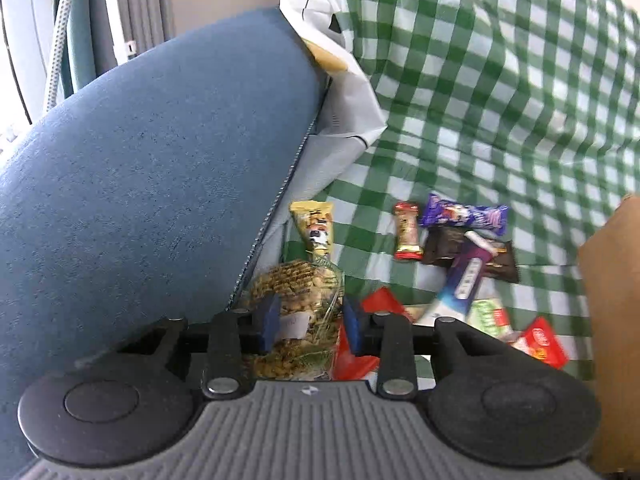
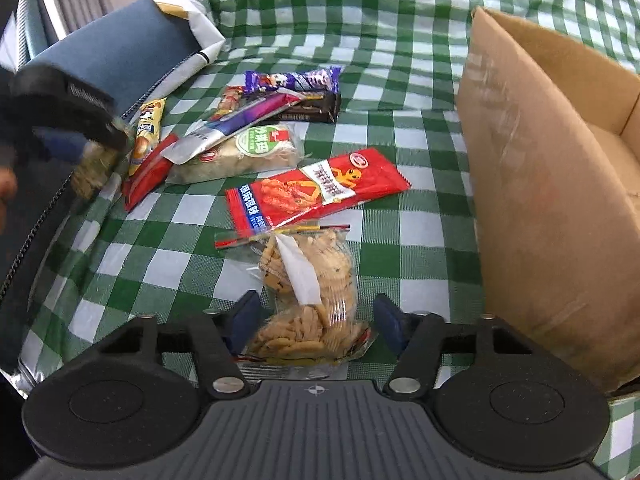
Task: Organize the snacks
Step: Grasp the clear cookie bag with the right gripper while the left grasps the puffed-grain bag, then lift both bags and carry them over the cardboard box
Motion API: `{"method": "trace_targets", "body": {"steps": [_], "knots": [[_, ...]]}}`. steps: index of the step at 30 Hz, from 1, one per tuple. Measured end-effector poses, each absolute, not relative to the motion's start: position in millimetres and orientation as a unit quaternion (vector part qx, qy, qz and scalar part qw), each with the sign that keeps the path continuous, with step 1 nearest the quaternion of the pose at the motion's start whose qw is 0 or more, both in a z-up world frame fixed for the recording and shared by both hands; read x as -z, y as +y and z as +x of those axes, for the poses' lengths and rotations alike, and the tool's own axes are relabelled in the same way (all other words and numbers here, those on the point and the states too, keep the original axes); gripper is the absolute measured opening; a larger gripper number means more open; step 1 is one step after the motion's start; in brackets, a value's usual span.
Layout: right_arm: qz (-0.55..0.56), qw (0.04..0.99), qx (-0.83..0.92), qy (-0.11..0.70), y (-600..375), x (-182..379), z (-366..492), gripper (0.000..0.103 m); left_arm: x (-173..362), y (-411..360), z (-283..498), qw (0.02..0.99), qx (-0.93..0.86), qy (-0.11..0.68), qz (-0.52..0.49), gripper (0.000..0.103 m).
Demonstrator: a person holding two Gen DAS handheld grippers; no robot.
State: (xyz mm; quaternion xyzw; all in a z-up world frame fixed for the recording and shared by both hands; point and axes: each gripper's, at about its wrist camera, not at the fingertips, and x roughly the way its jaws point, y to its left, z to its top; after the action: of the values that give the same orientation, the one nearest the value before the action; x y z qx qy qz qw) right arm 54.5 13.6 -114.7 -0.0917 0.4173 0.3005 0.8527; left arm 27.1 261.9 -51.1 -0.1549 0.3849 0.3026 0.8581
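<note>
- A cardboard box (image 2: 532, 184) stands open on the right of the green-and-white checked cloth (image 2: 400, 28); the part of its inside that shows is bare brown board, and the rest is hidden by its near wall.
- All the snacks lie outside the box, on the cloth to its left.
- The left gripper (image 1: 310, 320) has its blue pads (image 1: 270, 318) pressed against both sides of a clear bag of peanut snacks (image 1: 296, 284), jaws narrowed and grasping it, right beside the blue cushion (image 1: 152, 152).
- A yellow snack bar (image 1: 314, 230) lies just beyond that bag, and a red packet (image 1: 352, 360) shows beneath the left gripper's right finger.
- The right gripper (image 2: 314, 322) straddles a clear bag of biscuits (image 2: 308, 300) lying on the cloth; a gap shows between each blue pad (image 2: 244, 320) and the bag, so the jaws are partly open and not gripping.
- A long red snack packet (image 2: 316, 192) lies just past the biscuit bag, touching its far end.
- Further off sits a heap: a purple candy bar (image 2: 292, 80), a dark brown bar (image 2: 316, 108), a clear pack with a green label (image 2: 248, 152) and a purple-and-silver wrapper (image 2: 236, 124) lying across it.
</note>
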Motion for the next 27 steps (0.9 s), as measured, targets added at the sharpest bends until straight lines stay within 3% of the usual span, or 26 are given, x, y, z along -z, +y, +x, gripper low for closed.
{"method": "trace_targets", "body": {"steps": [4,11,14,18,21,27], "knots": [[-0.09,0.854,-0.307,0.41,9,109,49,0.035,34,267,12,0.867,-0.289,0.359,-0.186,0.034],[-0.085,0.862,-0.309,0.393,1,102,40,0.034,10,255,1,0.905,-0.135,0.286,-0.285,0.032],[-0.084,0.862,-0.31,0.393,-2,101,39,0.034,27,248,15,0.876,-0.043,0.34,-0.341,0.029],[-0.091,0.86,-0.308,0.396,0,104,38,0.034,55,247,30,0.834,-0.099,0.435,-0.324,0.029],[-0.09,0.856,-0.304,0.409,0,108,40,0.036,57,255,30,0.832,-0.134,0.433,-0.32,0.037],[-0.09,0.856,-0.302,0.411,1,112,43,0.039,61,229,50,0.835,-0.102,0.454,-0.293,0.075]]}}
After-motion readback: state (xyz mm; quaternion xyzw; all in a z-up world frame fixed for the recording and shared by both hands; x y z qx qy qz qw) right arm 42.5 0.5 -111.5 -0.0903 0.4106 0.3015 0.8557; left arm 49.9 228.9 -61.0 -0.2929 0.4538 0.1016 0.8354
